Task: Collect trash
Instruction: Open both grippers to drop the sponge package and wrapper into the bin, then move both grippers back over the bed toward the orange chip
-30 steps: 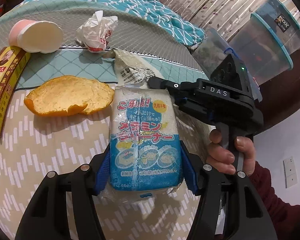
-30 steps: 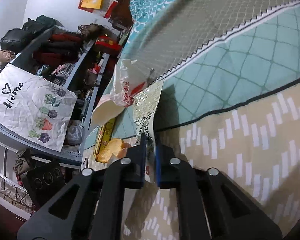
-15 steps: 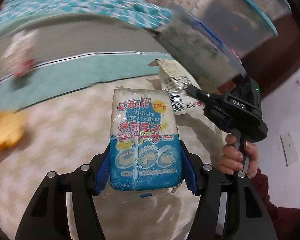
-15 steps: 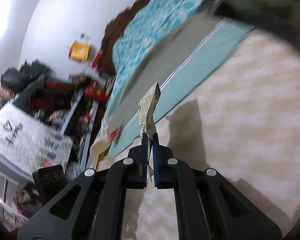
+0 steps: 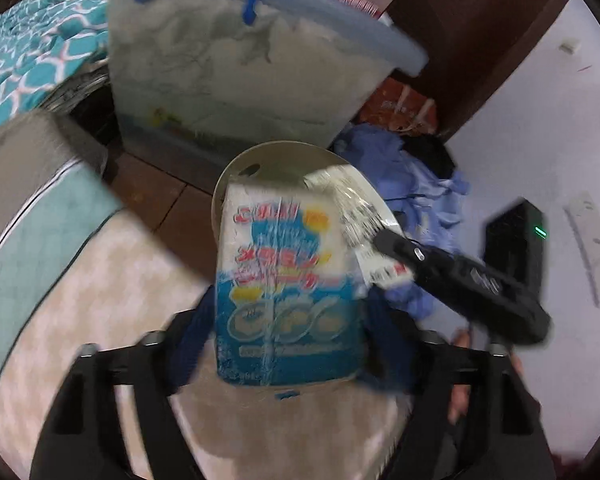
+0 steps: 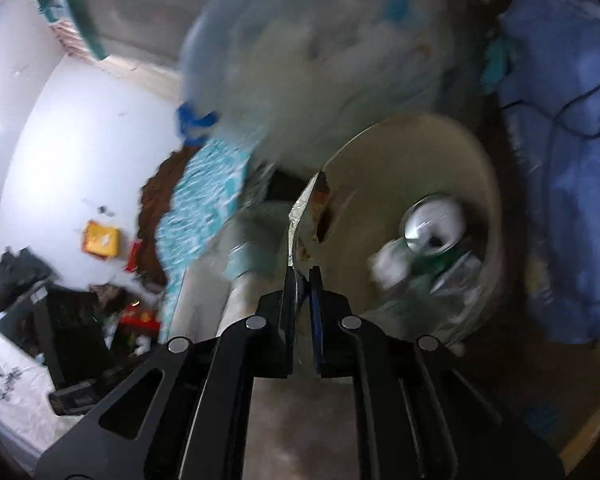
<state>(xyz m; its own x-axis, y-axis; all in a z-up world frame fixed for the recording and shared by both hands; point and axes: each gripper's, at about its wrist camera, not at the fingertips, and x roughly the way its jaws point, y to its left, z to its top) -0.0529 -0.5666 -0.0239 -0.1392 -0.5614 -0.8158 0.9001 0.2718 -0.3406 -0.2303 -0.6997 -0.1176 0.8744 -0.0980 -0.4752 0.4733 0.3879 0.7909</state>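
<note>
The sponge packet (image 5: 286,300) is white above and blue below, printed with red and yellow lettering. The wrapper (image 5: 360,216) is clear and white with black barcode stripes. The bin (image 6: 420,200) is cream; the can (image 6: 434,228) inside it is silver and green. The storage tub (image 5: 236,76) is cloudy pale with a blue handle. The bedspread (image 5: 32,44) shows a teal and white lattice.

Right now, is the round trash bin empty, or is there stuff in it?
Not empty. In the right wrist view the beige trash bin has a drink can and crumpled wrappers lying at the bottom.
</note>
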